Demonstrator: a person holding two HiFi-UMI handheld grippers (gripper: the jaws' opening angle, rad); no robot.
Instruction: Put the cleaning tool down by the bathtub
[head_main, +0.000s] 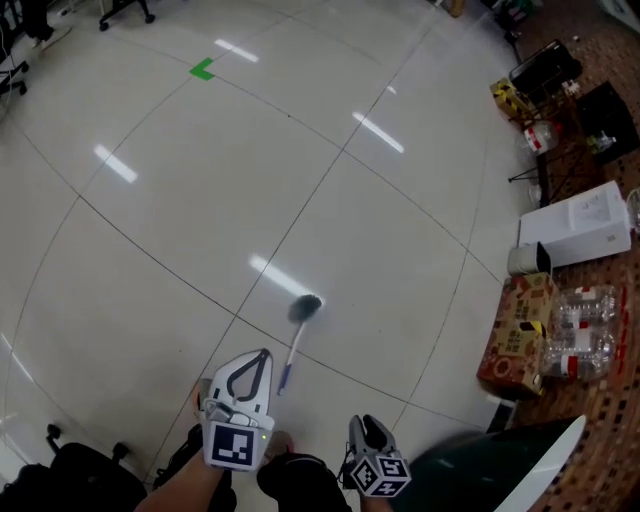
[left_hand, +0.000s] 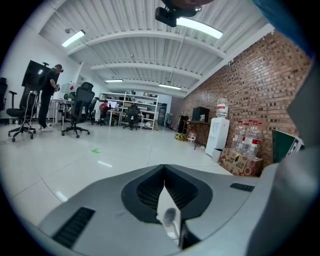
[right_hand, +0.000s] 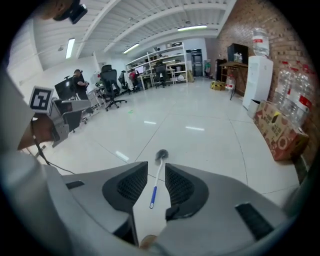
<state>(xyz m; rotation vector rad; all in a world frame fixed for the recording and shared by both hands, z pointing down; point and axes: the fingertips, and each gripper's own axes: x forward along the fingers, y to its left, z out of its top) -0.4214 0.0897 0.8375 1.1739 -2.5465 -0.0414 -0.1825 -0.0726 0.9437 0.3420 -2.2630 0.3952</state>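
The cleaning tool is a brush (head_main: 300, 325) with a grey bristle head and a white handle ending in a blue grip. It lies flat on the glossy tiled floor, clear of both grippers. My left gripper (head_main: 264, 353) hovers just left of the blue grip, its tips together and holding nothing. In the left gripper view the left gripper (left_hand: 164, 170) shows the brush (left_hand: 170, 216) through a slit behind its tips. My right gripper (head_main: 368, 425) is lower right. The right gripper (right_hand: 156, 167) stands open, and the brush (right_hand: 158, 175) is on the floor beyond the gap.
A dark green object with a white rim (head_main: 520, 465) sits at the bottom right. A cardboard box (head_main: 518, 330), packed water bottles (head_main: 578, 330) and a white appliance (head_main: 575, 225) line the right side. A green tape mark (head_main: 202, 69) lies far off. People and office chairs (left_hand: 75, 112) are distant.
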